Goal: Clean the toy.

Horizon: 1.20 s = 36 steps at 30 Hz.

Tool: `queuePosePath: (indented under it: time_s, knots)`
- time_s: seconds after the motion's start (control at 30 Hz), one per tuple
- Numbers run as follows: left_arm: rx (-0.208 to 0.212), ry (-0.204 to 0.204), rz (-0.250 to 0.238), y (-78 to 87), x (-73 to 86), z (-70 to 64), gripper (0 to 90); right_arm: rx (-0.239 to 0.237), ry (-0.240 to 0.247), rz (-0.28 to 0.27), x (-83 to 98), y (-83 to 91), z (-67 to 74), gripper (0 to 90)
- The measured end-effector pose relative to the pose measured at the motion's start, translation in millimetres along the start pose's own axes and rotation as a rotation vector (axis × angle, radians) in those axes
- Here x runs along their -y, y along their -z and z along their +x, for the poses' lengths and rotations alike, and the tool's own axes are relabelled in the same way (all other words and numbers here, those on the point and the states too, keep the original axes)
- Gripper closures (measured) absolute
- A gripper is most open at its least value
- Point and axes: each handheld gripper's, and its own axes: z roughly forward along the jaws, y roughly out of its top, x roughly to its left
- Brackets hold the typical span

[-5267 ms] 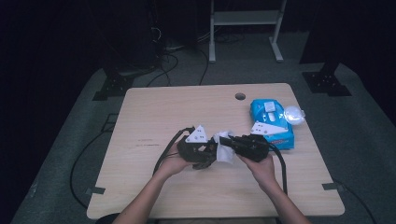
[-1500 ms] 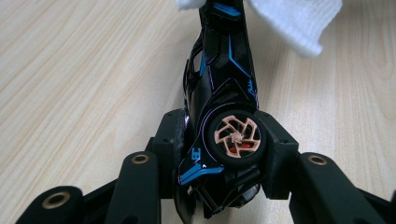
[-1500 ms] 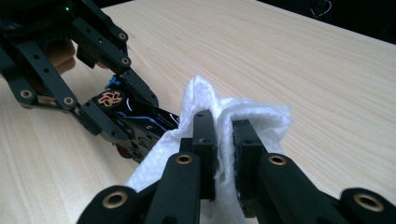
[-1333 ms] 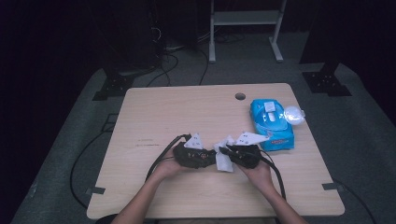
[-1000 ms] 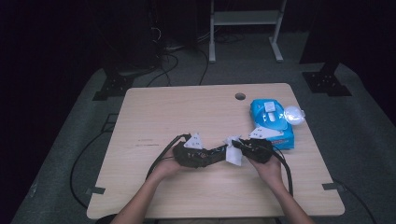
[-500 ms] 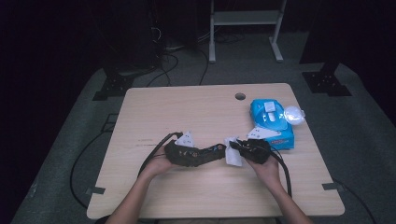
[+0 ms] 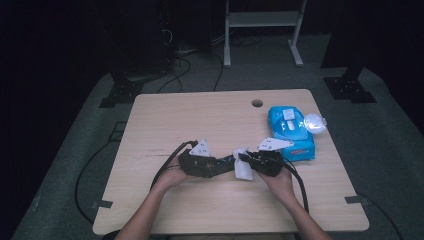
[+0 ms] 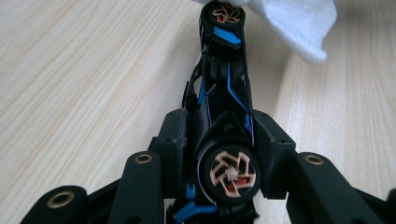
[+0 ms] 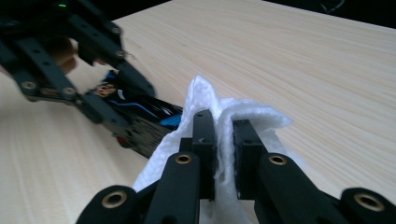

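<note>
High view – setting: a pale wooden table [image 7: 200, 115] is seen from above, dark floor all around it; a blue wipes pack [image 7: 291, 131] lies at the right of centre.
High view – held object: a dark, slim elongated object [image 7: 216, 165] is held just below the middle of the frame, its long axis running left to right across the picture, roughly level with the table.
High view – left gripper [image 7: 196, 161]: it is seen at the object's left end, a hand behind it.
High view – right gripper [image 7: 261, 161]: it is seen to the right of the object, with a white wipe [image 7: 243, 169] hanging at its tip, against the object's right end.
Left gripper view – looks: the object [image 8: 223, 79] is black with blue wires or stripes and a copper-coloured fan-shaped disc at each end.
Left gripper view – axis: the object runs from the lower centre up to the top centre, pointing away from the camera.
Left gripper view – tongs: the jaws are clamped on the near end of the object, one on each side; they have just been closing a little further.
Left gripper view – wipe [image 8: 299, 23]: it is seen at the upper right, touching the far end.
Right gripper view – tongs: the jaws are pressed together on a fold of the wipe [image 9: 233, 116].
Right gripper view – object [image 9: 135, 112]: it lies left of centre, slanting from the upper left down to the wipe.
</note>
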Motion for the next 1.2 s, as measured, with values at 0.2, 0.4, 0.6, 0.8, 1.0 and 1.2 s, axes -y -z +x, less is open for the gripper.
queuePosePath:
  time_s: [0.2, 0.4, 0.6, 0.8, 1.0, 1.2]
  knots:
    - [0.003, -0.001, 0.010, 2.1, 0.6, 1.8, 59.7, -0.010, -0.062, 0.013, 6.9, -1.9, -8.1, 81.6]
    - [-0.014, -0.016, 0.014, 2.2, -9.9, -2.9, 55.1, -0.054, -0.046, -0.002, 1.3, -4.8, 4.6, 81.6]
    - [-0.056, -0.040, 0.066, -4.8, -16.8, -6.0, 58.4, -0.061, -0.042, 0.006, 2.1, -8.4, 6.8, 81.6]
    - [-0.025, -0.045, 0.079, 1.8, -14.0, -3.1, 60.0, -0.051, -0.073, 0.003, 5.2, -5.8, -0.3, 81.6]
    - [-0.030, -0.025, 0.099, -3.4, -19.6, -4.8, 54.9, -0.061, -0.075, 0.007, 6.1, -7.9, 1.5, 81.6]
    - [-0.067, -0.027, 0.203, -21.2, -31.6, -11.5, 47.1, -0.063, -0.097, -0.002, 6.7, -6.2, -1.5, 81.6]
